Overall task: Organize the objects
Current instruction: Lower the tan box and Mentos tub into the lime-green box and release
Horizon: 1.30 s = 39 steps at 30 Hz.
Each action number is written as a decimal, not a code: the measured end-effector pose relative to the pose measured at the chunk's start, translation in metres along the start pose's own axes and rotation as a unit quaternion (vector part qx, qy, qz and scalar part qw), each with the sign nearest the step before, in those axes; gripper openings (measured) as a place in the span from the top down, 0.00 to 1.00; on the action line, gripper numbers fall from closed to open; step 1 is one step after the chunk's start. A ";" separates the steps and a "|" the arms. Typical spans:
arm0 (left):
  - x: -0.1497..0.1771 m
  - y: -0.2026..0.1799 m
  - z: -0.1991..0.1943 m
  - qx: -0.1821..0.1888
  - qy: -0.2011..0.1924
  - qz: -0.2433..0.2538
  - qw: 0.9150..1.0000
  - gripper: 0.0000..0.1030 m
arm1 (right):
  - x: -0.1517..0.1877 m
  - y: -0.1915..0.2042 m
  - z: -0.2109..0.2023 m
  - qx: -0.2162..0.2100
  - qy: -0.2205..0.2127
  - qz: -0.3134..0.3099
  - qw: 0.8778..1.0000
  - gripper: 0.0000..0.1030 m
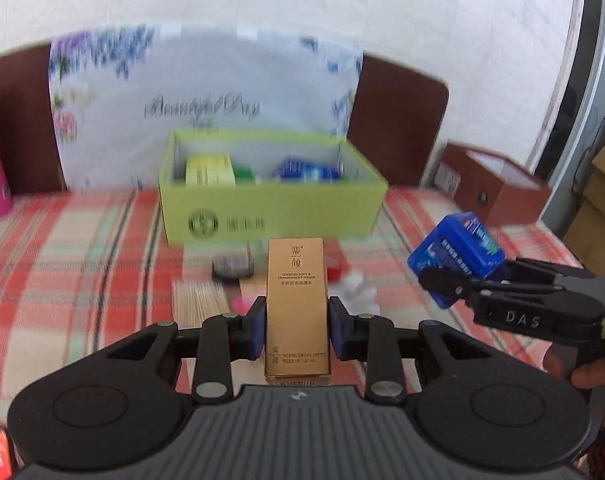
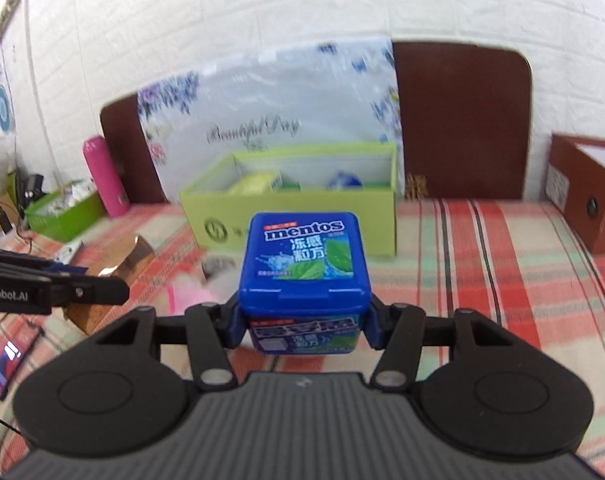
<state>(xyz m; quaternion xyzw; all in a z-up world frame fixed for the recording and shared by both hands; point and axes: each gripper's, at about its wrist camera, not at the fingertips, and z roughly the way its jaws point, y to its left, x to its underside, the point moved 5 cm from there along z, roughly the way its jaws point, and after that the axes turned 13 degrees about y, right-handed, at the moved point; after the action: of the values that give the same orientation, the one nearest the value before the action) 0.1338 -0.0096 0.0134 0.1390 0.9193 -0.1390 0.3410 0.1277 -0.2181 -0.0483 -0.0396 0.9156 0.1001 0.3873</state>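
Note:
My left gripper (image 1: pixel 296 330) is shut on a tall gold toner box (image 1: pixel 295 280) and holds it upright above the plaid cloth. My right gripper (image 2: pixel 304 322) is shut on a blue Mentos tub (image 2: pixel 304 256); it also shows in the left wrist view (image 1: pixel 456 252) at the right. An open light-green box (image 1: pixel 270 200) stands ahead of both grippers, also in the right wrist view (image 2: pixel 298 220). It holds a yellow-green packet (image 1: pixel 210 170) and a blue item (image 1: pixel 308 170). The gold box also shows at the left of the right wrist view (image 2: pixel 114 280).
Small items lie on the plaid cloth (image 1: pixel 82 248) before the green box: a dark round tin (image 1: pixel 232 266), a bundle of sticks (image 1: pixel 200 300), a red item (image 1: pixel 336 268), something white (image 1: pixel 360 288). A brown open box (image 2: pixel 586 196) is at right, a pink bottle (image 2: pixel 104 178) at left, a floral bag (image 1: pixel 206 92) behind.

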 end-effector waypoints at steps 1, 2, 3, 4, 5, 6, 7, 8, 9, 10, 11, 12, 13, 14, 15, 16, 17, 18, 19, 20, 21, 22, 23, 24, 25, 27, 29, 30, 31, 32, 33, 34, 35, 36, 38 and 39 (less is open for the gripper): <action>-0.011 0.000 -0.003 -0.006 -0.012 0.003 1.000 0.68 | -0.010 0.002 0.000 0.001 -0.009 -0.007 1.000 0.47; -0.021 0.001 -0.005 -0.011 -0.023 0.004 1.000 0.68 | -0.020 0.005 0.001 0.003 -0.019 -0.015 1.000 0.47; -0.032 0.002 -0.005 -0.015 -0.033 0.003 0.999 0.68 | -0.030 0.007 0.002 0.004 -0.028 -0.021 0.999 0.47; -0.042 0.003 -0.005 -0.017 -0.040 0.000 0.999 0.68 | -0.039 0.008 0.004 0.005 -0.034 -0.025 0.999 0.47; -0.052 0.004 -0.003 -0.018 -0.045 -0.004 0.999 0.68 | -0.049 0.010 0.007 0.005 -0.040 -0.029 0.999 0.47; -0.061 0.004 -0.001 -0.017 -0.049 -0.006 0.999 0.68 | -0.058 0.011 0.012 0.006 -0.044 -0.033 0.998 0.47; -0.072 0.004 0.002 -0.015 -0.053 -0.005 0.998 0.68 | -0.066 0.011 0.017 0.009 -0.048 -0.035 0.998 0.47; -0.083 0.004 0.005 -0.013 -0.056 -0.003 0.998 0.68 | -0.074 0.010 0.023 0.014 -0.051 -0.036 0.998 0.47; -0.093 0.003 0.010 -0.013 -0.059 -0.003 0.998 0.68 | -0.082 0.008 0.029 0.018 -0.053 -0.035 0.998 0.47; -0.102 0.004 0.016 -0.015 -0.061 -0.004 0.998 0.68 | -0.090 0.005 0.035 0.021 -0.055 -0.032 0.998 0.47; -0.111 0.005 0.023 -0.018 -0.063 -0.008 0.998 0.68 | -0.097 0.002 0.042 0.024 -0.056 -0.029 0.998 0.47; -0.121 0.006 0.031 -0.020 -0.065 -0.010 0.998 0.68 | -0.104 -0.002 0.050 0.029 -0.056 -0.026 0.998 0.47; -0.130 0.008 0.040 -0.023 -0.065 -0.011 0.998 0.68 | -0.111 -0.005 0.058 0.034 -0.056 -0.025 0.998 0.47; -0.138 0.009 0.050 -0.025 -0.062 -0.014 0.998 0.68 | -0.117 -0.008 0.066 0.037 -0.055 -0.025 0.997 0.47; -0.145 0.011 0.060 -0.027 -0.058 -0.018 0.998 0.68 | -0.123 -0.011 0.074 0.040 -0.054 -0.026 0.997 0.47; -0.152 0.014 0.070 -0.026 -0.054 -0.023 0.998 0.68 | -0.129 -0.014 0.083 0.045 -0.054 -0.029 0.997 0.47; -0.159 0.018 0.079 -0.023 -0.052 -0.027 0.998 0.68 | -0.135 -0.016 0.092 0.049 -0.054 -0.032 0.997 0.47; -0.165 0.021 0.088 -0.022 -0.049 -0.032 0.998 0.68 | -0.140 -0.018 0.099 0.052 -0.055 -0.034 0.997 0.47; -0.171 0.025 0.096 -0.021 -0.047 -0.038 0.998 0.68 | -0.144 -0.020 0.108 0.055 -0.053 -0.037 0.996 0.47; -0.176 0.028 0.104 -0.019 -0.045 -0.042 0.998 0.68 | -0.149 -0.021 0.119 0.057 -0.050 -0.039 0.996 0.47; -0.180 0.031 0.110 -0.019 -0.043 -0.044 0.998 0.68 | -0.152 -0.022 0.128 0.061 -0.047 -0.041 0.996 0.47; -0.185 0.034 0.117 -0.019 -0.043 -0.047 0.998 0.68 | -0.155 -0.023 0.138 0.065 -0.044 -0.044 0.996 0.47; -0.188 0.038 0.122 -0.019 -0.045 -0.050 0.998 0.68 | -0.157 -0.022 0.147 0.069 -0.041 -0.049 0.996 0.47; -0.191 0.042 0.128 -0.020 -0.048 -0.053 0.997 0.69 | -0.159 -0.022 0.156 0.071 -0.037 -0.055 0.995 0.47; -0.193 0.046 0.134 -0.021 -0.053 -0.056 0.997 0.67 | -0.159 -0.022 0.166 0.075 -0.030 -0.064 0.995 0.47; -0.193 0.054 0.146 -0.027 -0.051 -0.061 0.996 0.37 | -0.158 -0.021 0.188 0.083 -0.011 -0.086 0.993 0.36; -0.187 0.062 0.152 -0.038 -0.050 -0.070 0.996 0.20 | -0.151 -0.021 0.197 0.095 -0.005 -0.101 0.990 0.18; -0.183 0.065 0.152 -0.035 -0.053 -0.066 0.996 0.20 | -0.146 -0.019 0.195 0.097 -0.014 -0.109 0.989 0.13; -0.180 0.068 0.152 -0.033 -0.054 -0.064 0.996 0.20 | -0.142 -0.018 0.193 0.103 -0.025 -0.118 0.987 0.05; -0.177 0.071 0.152 -0.036 -0.051 -0.067 0.996 0.20 | -0.138 -0.016 0.191 0.112 -0.034 -0.127 0.985 0.01; -0.175 0.073 0.152 -0.040 -0.048 -0.069 0.996 0.20 | -0.135 -0.014 0.189 0.125 -0.042 -0.136 0.982 0.00; -0.174 0.074 0.152 -0.040 -0.046 -0.069 0.996 0.20 | -0.132 -0.013 0.187 0.132 -0.046 -0.144 0.980 0.00; -0.173 0.074 0.150 -0.040 -0.044 -0.068 0.996 0.20 | -0.130 -0.011 0.185 0.138 -0.047 -0.151 0.978 0.00; -0.172 0.074 0.148 -0.041 -0.043 -0.067 0.996 0.20 | -0.128 -0.011 0.182 0.142 -0.049 -0.152 0.977 0.00; -0.170 0.073 0.142 -0.043 -0.040 -0.069 0.996 0.20 | -0.129 -0.011 0.176 0.142 -0.051 -0.149 0.977 0.00; -0.169 0.071 0.139 -0.044 -0.039 -0.069 0.996 0.20 | -0.129 -0.011 0.171 0.140 -0.050 -0.146 0.978 0.00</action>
<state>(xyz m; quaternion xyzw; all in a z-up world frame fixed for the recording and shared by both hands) 0.3636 -0.0200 0.0137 0.0545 0.9181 -0.1273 0.3715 0.3395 -0.1933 -0.0741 -0.1129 0.8843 -0.0843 0.4451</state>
